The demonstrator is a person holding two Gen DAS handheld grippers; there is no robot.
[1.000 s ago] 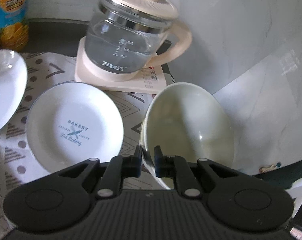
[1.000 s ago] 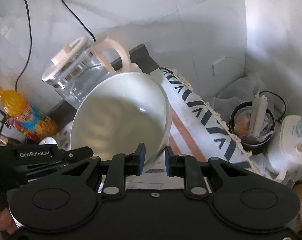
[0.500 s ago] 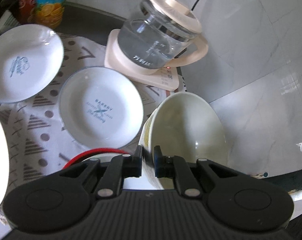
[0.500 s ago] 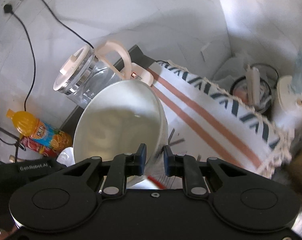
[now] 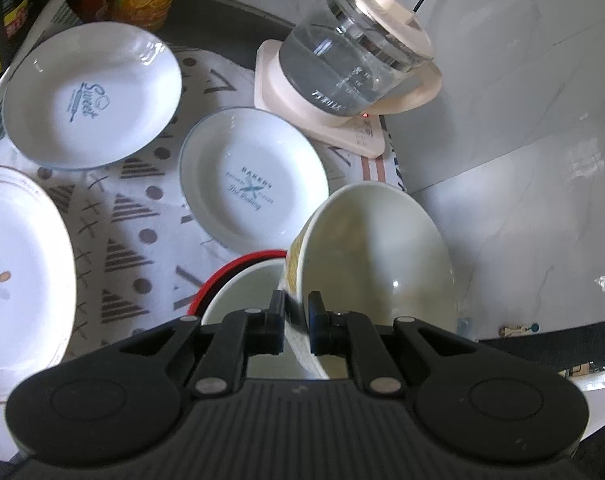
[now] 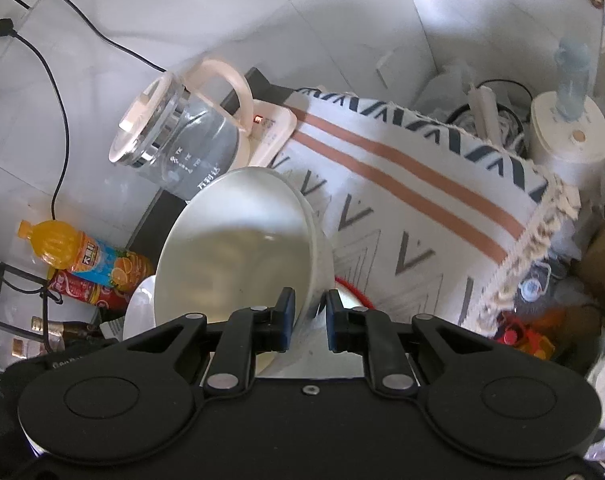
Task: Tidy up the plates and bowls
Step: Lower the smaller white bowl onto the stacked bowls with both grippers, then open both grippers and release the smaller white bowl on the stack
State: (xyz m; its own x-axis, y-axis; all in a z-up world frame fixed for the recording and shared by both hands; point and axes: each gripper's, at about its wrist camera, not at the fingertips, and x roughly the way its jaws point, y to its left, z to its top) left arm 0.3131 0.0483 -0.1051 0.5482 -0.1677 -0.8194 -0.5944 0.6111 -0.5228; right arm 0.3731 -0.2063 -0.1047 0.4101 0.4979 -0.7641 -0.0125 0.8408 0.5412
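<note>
A grey marble-look wall backs a counter point(image 5: 230, 28) spread with a patterned cloth point(image 5: 114, 216), a glass kettle point(image 5: 354, 64) at 1 o'clock in the left wrist view. Since a second ago the left gripper point(image 5: 295, 322) has drawn back and up: the Bakery plate point(image 5: 252, 184), then close under it, now lies well ahead at 11 o'clock, the Sweet plate point(image 5: 90, 92) at 10, and a red-rimmed bowl point(image 5: 238, 292) has appeared just below the cream bowl point(image 5: 378, 272), which its jaws pinch by the rim. The right gripper point(image 6: 306, 320) has jaws narrowed on the rim of a white bowl point(image 6: 238, 256), tilted. Likely the bowls are being brought over the red-rimmed one for nesting.
</note>
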